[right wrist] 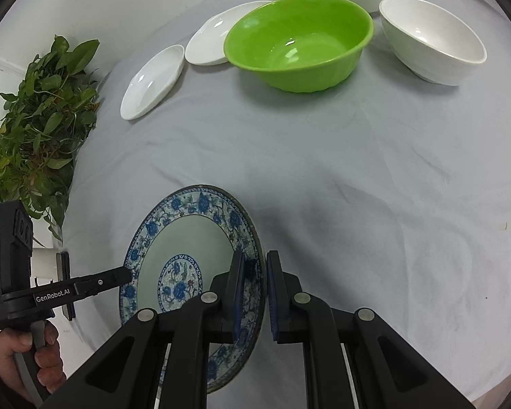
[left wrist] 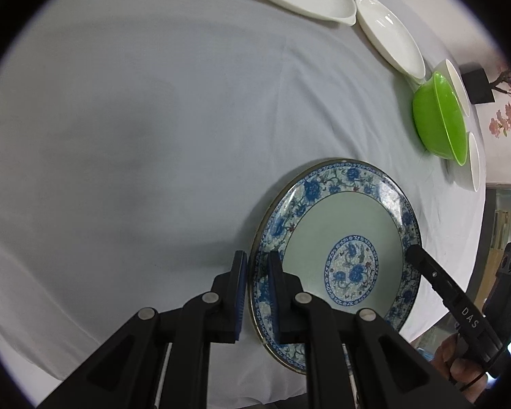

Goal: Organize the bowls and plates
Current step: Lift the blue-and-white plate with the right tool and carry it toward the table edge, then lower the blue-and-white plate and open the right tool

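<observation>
Blue-patterned plate [left wrist: 340, 235] near rim hidden behind gripper linkage in both wrist views. Two white bowls [left wrist: 460, 81] mostly hidden behind green bowl [left wrist: 436, 119]. Potted plant [right wrist: 34, 119] cut by left edge, pot unseen.

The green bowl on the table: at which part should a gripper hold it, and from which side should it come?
Probably the rim of the green bowl, from above, one finger inside and one outside. It stands upright and open, and its thin edge flares outward. The near side seems best: white dishes and white bowls crowd its far and lateral sides. Both grippers now clamp the blue patterned plate.
</observation>
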Action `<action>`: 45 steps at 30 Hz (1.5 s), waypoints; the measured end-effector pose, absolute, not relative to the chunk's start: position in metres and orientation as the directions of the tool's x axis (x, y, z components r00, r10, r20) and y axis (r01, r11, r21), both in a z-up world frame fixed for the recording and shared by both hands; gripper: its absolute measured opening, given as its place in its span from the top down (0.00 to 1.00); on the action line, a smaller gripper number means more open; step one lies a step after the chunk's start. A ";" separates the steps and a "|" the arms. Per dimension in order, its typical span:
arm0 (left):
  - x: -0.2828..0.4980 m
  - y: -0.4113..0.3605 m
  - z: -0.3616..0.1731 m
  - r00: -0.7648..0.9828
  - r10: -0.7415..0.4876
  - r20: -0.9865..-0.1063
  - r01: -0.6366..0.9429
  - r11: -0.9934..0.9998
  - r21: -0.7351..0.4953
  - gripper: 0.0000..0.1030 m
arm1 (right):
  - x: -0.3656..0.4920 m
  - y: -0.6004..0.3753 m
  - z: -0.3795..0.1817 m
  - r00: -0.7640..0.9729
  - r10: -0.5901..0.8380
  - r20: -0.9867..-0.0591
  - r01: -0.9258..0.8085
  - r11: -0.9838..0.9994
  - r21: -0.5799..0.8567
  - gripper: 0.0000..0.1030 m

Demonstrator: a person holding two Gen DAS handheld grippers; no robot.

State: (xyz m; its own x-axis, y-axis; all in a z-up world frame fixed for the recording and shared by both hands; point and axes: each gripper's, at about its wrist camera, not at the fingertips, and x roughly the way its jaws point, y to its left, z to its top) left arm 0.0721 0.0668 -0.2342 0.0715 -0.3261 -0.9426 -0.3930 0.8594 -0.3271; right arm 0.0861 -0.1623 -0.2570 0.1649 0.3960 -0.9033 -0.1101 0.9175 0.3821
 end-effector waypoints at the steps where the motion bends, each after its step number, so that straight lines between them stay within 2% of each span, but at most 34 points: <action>1: 0.072 0.068 -0.237 0.065 -0.340 -0.938 -0.402 0.852 -0.336 0.88 | 0.086 -0.164 -0.258 0.163 0.397 -0.903 -0.113 0.917 0.382 0.89; 8: 0.073 0.072 -0.247 0.056 -0.429 -0.902 -0.399 0.818 -0.414 0.83 | 0.083 -0.162 -0.268 0.134 0.372 -0.919 -0.137 0.925 0.354 0.87; 11: 0.074 0.068 -0.239 0.059 -0.404 -0.913 -0.328 0.856 -0.400 0.85 | 0.083 -0.159 -0.269 0.130 0.359 -0.924 -0.142 0.929 0.341 0.87; 14: 0.070 0.070 -0.227 0.079 -0.412 -0.908 -0.322 0.851 -0.414 0.88 | 0.081 -0.157 -0.264 0.130 0.340 -0.932 -0.145 0.936 0.321 0.87; 21: 0.051 0.065 -0.193 0.119 -0.350 -0.929 -0.279 0.887 -0.369 0.88 | 0.058 -0.155 -0.237 0.145 0.366 -0.919 -0.159 0.926 0.344 0.88; 38: 0.024 0.062 -0.225 0.146 -0.315 -0.938 -0.293 0.892 -0.346 0.86 | 0.027 -0.149 -0.261 0.185 0.357 -0.916 -0.158 0.930 0.331 0.88; 45: 0.020 0.059 -0.226 0.130 -0.266 -0.955 -0.293 0.910 -0.293 0.85 | 0.025 -0.148 -0.268 0.184 0.349 -0.919 -0.172 0.932 0.319 0.87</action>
State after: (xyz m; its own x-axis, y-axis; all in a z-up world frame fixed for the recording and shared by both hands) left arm 0.0199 0.0590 -0.2265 0.1301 -0.2658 -0.9552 -0.2931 0.9100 -0.2931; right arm 0.0252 -0.1476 -0.2682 0.1844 0.3486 -0.9190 -0.1723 0.9320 0.3190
